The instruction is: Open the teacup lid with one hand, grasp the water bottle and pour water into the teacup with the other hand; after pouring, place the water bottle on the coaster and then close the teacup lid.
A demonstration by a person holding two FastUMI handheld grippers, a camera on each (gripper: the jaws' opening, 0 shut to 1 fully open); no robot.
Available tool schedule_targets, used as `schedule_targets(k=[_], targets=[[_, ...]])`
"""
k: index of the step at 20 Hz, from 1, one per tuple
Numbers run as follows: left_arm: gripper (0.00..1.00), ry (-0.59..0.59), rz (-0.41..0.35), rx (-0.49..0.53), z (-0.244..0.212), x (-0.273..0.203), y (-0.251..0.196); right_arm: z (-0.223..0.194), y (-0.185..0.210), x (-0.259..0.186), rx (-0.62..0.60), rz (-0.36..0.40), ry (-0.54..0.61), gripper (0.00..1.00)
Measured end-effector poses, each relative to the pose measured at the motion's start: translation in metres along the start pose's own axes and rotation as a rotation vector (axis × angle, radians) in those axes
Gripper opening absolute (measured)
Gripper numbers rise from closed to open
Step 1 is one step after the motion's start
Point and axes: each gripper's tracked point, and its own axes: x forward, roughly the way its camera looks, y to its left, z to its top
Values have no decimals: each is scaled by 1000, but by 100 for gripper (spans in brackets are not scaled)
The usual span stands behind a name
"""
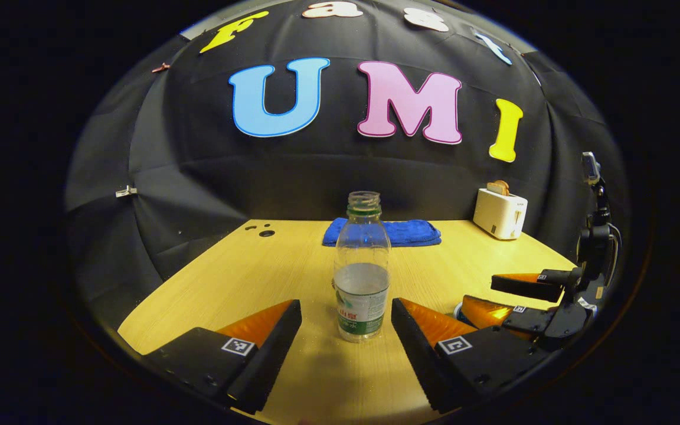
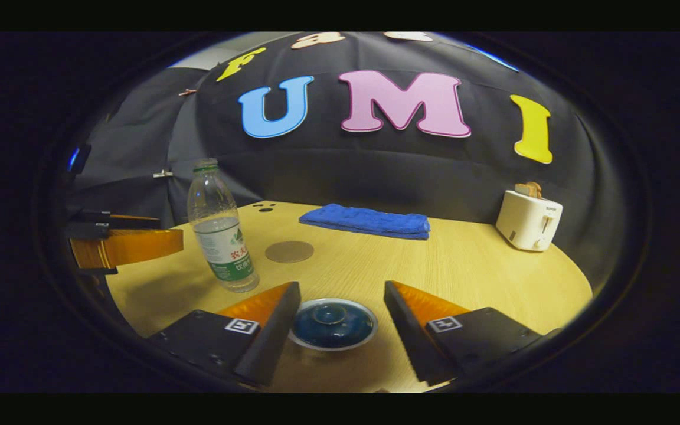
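basically nothing done: lid on teacup, water bottle upright, coaster beyond the bottle bare. left gripper and right gripper both spread, holding nothing.

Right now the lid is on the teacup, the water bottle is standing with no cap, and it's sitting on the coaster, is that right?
Not quite. The water bottle is not on the coaster; the right gripper view shows it standing on the bare table, with the coaster apart from it, further back. The rest holds: the lid is on the teacup, and the bottle is capless.
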Motion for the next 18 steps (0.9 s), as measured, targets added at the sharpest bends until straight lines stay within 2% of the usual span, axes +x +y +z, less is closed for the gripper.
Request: schedule_targets(k=[1,2,8,9,10,12,14,16,17,18], targets=[[97,6,1,3,-4,-1,1,-1,3,0,-7,8,0,76],[97,11,3,7,-8,-1,3,-4,6,0,-10,19,5,72],[97,13,-5,12,-11,-3,0,-13,10,2,10,36,49,63],[97,12,-8,12,-11,-1,-3,-14,9,3,14,34,55,56],[97,11,-9,13,-10,-2,-3,-13,9,2,18,41,57,59],[97,6,-11,14,-10,0,-4,-12,11,4,15,48,57,55],[97,3,-12,20,-10,0,-5,-11,11,5,3,54,58,46],[97,0,-14,26,-8,1,-7,-10,11,5,10,63,67,31],[97,-2,-17,26,-7,2,-8,-10,11,6,17,72,73,35],[97,-3,-21,27,-7,2,-9,-11,11,6,21,78,77,34]])
